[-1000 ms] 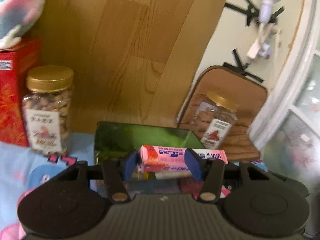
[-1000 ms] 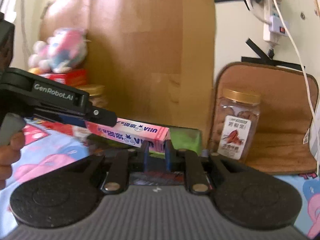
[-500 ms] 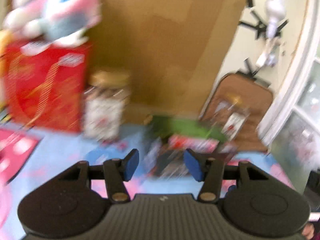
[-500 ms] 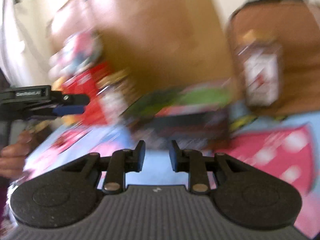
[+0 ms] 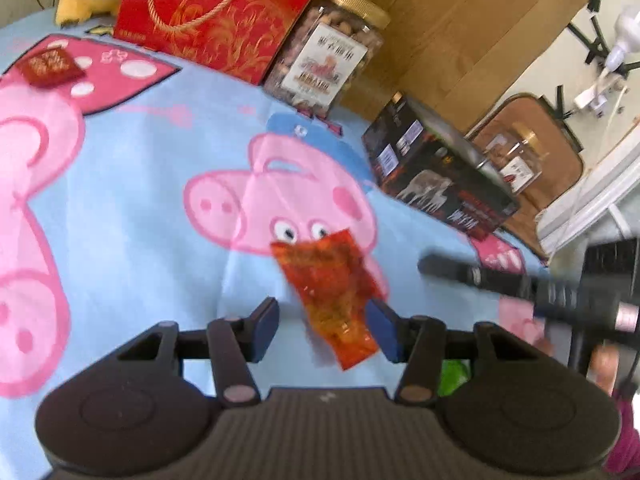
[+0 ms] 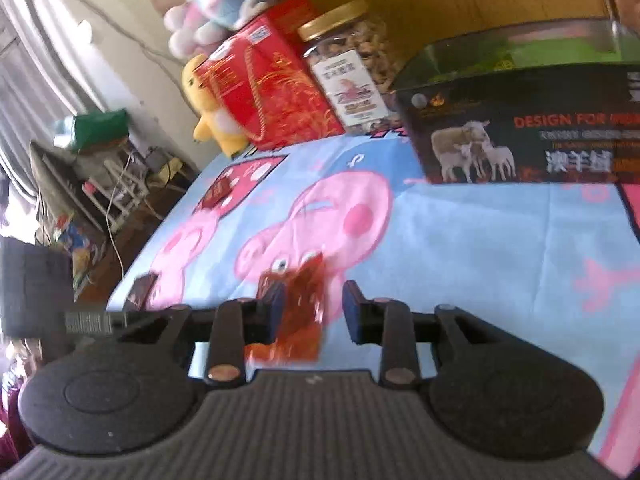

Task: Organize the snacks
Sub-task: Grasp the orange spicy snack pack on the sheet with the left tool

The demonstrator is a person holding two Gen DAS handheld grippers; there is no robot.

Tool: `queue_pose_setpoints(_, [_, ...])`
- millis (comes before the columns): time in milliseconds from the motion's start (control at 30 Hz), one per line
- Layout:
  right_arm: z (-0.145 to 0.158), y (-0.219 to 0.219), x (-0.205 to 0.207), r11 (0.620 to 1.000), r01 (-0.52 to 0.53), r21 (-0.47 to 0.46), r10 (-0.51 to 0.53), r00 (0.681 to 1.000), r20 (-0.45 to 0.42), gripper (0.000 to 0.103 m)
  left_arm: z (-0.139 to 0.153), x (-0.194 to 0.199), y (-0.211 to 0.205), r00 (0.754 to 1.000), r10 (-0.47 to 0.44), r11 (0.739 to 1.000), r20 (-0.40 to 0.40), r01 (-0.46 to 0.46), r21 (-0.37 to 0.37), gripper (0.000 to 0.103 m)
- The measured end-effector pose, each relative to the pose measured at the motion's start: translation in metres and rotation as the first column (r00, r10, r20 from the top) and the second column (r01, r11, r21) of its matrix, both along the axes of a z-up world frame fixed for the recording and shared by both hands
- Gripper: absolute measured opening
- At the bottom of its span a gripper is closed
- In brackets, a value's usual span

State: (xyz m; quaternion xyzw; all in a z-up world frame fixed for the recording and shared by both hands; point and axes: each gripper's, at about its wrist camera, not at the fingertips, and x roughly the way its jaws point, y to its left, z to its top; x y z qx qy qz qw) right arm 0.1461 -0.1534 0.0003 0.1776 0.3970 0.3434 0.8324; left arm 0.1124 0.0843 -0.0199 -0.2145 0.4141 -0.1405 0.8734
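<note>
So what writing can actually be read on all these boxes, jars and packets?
"DESIGN FOR": red letters on the dark box with the sheep picture; the line runs out of frame.
Large white Chinese characters beneath it: too blurred to read.
Nut jar label: Chinese print, too blurred.
Red gift box: gold ornament, nothing legible.
Orange snack packet: blurred.

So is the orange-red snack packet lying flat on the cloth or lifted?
Lying flat. The snack packet rests on the cartoon-pig cloth, between the left gripper's closing jaws, not yet pinched.
</note>
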Motion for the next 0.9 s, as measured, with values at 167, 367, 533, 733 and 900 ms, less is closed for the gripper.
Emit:
queue_pose_setpoints(167, [-0.020,0.012,0.036,0.999,-0.024,-0.041,0.021,0.998,-0.055,0.032,0.001,-0.008,-0.011,0.999,0.015,0.995,0.029,-0.018,0.102,0.038])
queue_pose_setpoints(367, [-0.028,0.026,0.021,0.989,-0.138,0.052,0.142,0.985,-0.098,0.031,-0.002,-0.008,-0.001,0.999,0.027,0.999,0.029,-0.028,0.027,0.042])
queue_pose_setpoints(533, [-0.029,0.017,0.011,0.996,-0.086,0.036,0.090,0.989,-0.117,0.003,-0.002,-0.009,-0.008,0.998,0.031,0.998,0.056,-0.034,0.056,0.041])
queue_pose_setpoints(733, [-0.014,0.001,-0.001,0.998,-0.024,0.058,0.027,0.998,-0.054,0.003,0.001,0.008,-0.018,0.997,0.025,0.999,0.076,-0.023,-0.024,0.041])
queue_pose_setpoints(900, [-0.001,-0.026,0.000,0.988,0.070,0.136,-0.067,0.997,-0.027,0.003,0.020,0.031,-0.043,0.992,-0.017,0.999,0.124,0.022,-0.039,0.039])
